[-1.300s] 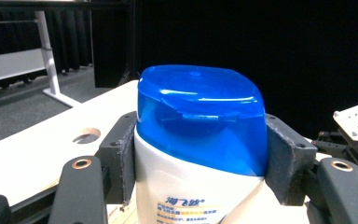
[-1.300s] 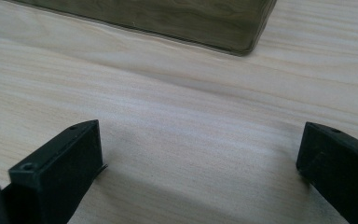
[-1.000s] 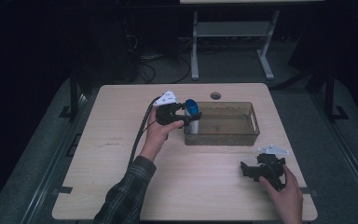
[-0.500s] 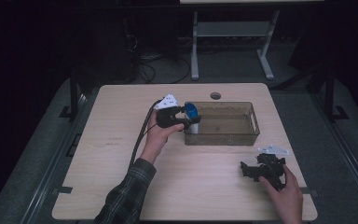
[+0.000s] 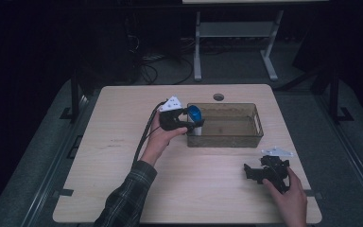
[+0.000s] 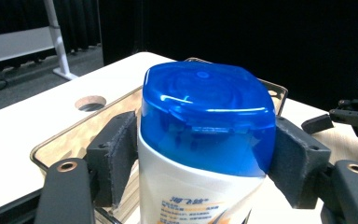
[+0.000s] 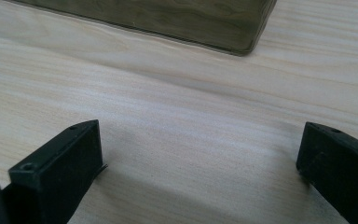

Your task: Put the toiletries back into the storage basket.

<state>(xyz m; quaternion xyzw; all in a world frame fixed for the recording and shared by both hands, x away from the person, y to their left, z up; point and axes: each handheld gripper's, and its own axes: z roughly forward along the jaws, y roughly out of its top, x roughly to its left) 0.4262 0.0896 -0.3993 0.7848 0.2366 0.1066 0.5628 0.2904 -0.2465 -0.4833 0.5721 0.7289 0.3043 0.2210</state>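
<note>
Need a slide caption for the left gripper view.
Left tool clamps a blue-capped white bottle over the clear bin.

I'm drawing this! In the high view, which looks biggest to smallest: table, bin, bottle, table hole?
1. Table
2. Bin
3. Bottle, partly hidden by the left tool
4. Hole

Dim room, lit tabletop, cap glare

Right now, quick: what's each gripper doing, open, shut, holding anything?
Left gripper: shut on the blue-capped bottle, at the clear bin's left end.
Right gripper: open, empty, low over the table.
</note>
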